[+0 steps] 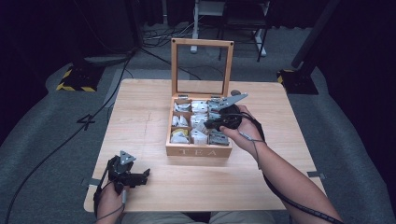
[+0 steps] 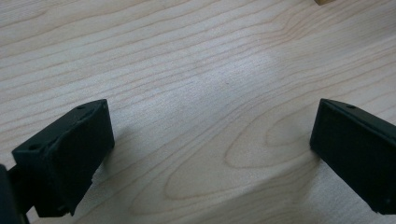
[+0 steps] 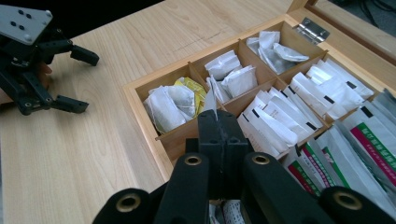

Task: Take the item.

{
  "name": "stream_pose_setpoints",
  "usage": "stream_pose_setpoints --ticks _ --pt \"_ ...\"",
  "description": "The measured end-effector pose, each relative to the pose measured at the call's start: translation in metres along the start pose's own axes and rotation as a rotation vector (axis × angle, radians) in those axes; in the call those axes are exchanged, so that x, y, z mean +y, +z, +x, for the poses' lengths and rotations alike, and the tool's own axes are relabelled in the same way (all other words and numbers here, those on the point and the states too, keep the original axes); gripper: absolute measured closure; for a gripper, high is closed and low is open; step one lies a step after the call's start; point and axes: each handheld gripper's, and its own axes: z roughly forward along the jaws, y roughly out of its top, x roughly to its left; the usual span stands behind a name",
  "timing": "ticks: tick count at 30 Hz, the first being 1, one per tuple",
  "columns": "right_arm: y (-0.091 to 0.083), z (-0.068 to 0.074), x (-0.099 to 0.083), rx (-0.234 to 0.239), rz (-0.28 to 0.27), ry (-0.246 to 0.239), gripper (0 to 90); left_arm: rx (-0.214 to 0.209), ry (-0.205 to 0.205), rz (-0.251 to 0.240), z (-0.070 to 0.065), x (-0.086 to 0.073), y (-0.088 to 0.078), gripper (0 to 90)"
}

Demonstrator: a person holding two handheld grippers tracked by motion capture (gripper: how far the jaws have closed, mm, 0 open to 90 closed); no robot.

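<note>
- The right hand-held gripper (image 3: 219, 122) hangs over the open tea box (image 1: 198, 150), its jaws pinched together on the top edge of a white tea sachet (image 3: 211, 99), a thin paper corner poking up between the closed tips.
- The sachet sits just ahead of the jaws, above the dividers between the compartments; it looks lifted clear of its slot rather than resting in it, though I cannot tell which compartment it belongs to.
- Gripping by the top edge makes sense: the packets stand upright and packed close, so only their upper rims offer anything to catch.
- Beyond and below that gripper lie the other compartments: white bags, one yellow packet (image 3: 194, 88), and green-and-red striped sachets (image 3: 369, 149) to its right.
- The glass lid (image 1: 201, 67) stands upright behind the box, held back so the reach from above is free.
- The left hand-held gripper (image 1: 133, 176) rests low over the bare table (image 2: 196, 70), jaws wide apart with nothing between them, well off to the side of the box, probably parked out of the way until needed.
</note>
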Motion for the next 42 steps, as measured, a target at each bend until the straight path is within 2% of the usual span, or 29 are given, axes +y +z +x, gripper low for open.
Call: stream_pose_setpoints --ticks 6,10,15,19,24,28,38,42 --pt "-0.017 -0.003 -0.004 -0.001 -0.028 0.019 90.0 0.0 -0.001 0.0 0.0 0.0 0.0 0.2" --pt "-0.034 -0.009 -0.008 -0.019 -0.062 0.034 90.0 0.0 0.0 0.0 0.0 0.0 0.0 0.2" --pt "-0.048 -0.013 -0.012 -0.034 -0.08 0.042 90.0 0.0 0.0 0.001 0.0 0.0 0.0 0.2" --pt "-0.063 -0.018 -0.02 -0.065 -0.086 0.048 90.0 0.003 -0.012 0.002 -0.002 0.002 0.002 0.0" --pt "-0.075 -0.023 -0.027 -0.09 -0.094 0.063 90.0 0.004 -0.012 -0.001 -0.002 0.002 0.002 0.0" --pt "-0.09 -0.033 -0.036 -0.128 -0.098 0.084 90.0 0.007 -0.006 0.001 -0.001 0.003 0.003 0.0" --pt "-0.112 -0.047 -0.052 -0.177 -0.114 0.126 90.0 0.005 -0.006 0.0 -0.001 0.005 0.004 0.0" --pt "-0.123 -0.058 -0.062 -0.224 -0.107 0.135 90.0 0.005 -0.006 0.0 -0.001 0.005 0.004 0.0"
